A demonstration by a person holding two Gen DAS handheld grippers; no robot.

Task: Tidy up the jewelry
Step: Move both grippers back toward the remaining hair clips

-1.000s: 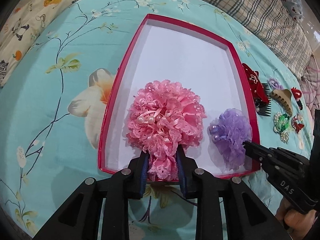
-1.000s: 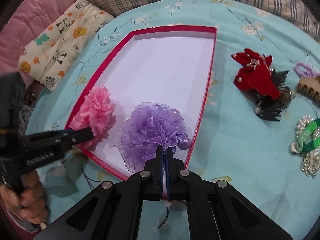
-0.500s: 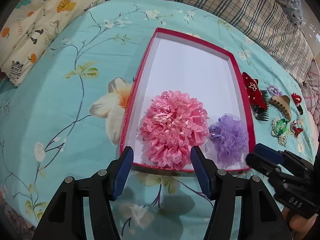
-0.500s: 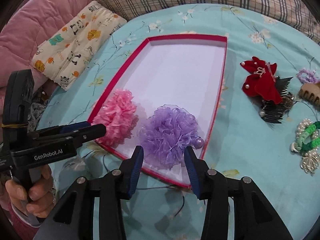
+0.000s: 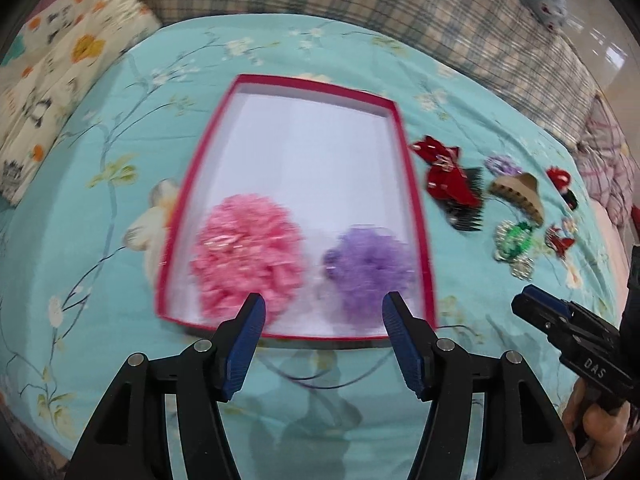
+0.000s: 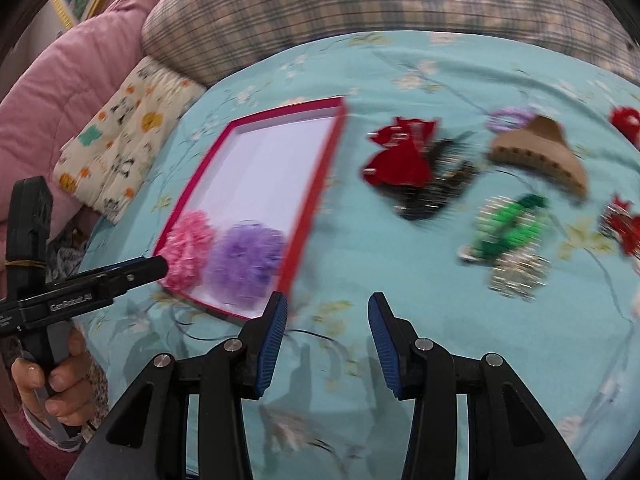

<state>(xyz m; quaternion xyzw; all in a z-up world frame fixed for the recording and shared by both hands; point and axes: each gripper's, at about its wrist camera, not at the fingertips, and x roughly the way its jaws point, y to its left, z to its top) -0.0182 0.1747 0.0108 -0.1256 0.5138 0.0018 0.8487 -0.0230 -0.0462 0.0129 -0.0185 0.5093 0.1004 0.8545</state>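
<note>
A red-rimmed white tray (image 5: 404, 148) lies on the teal bedspread. A pink lace scrunchie (image 5: 248, 252) and a purple tulle scrunchie (image 5: 370, 272) lie at its near end, also in the right wrist view (image 6: 188, 248) (image 6: 246, 258). My left gripper (image 5: 322, 312) is open and empty, just short of the tray's near rim. My right gripper (image 6: 328, 312) is open and empty over the bedspread, right of the tray. A red bow clip (image 6: 400, 156), tan claw clip (image 6: 540, 152) and green bead piece (image 6: 508, 228) lie beyond it.
A black comb (image 6: 436, 196), a purple hair tie (image 6: 508, 118) and small red pieces (image 6: 624, 224) lie among the loose items. A plaid pillow (image 6: 360, 8) and a printed cushion (image 6: 124, 128) border the bed at the back and left.
Both grippers opened, released the pink and purple scrunchies in the tray and drew back. The right gripper swung right, toward the loose clips.
</note>
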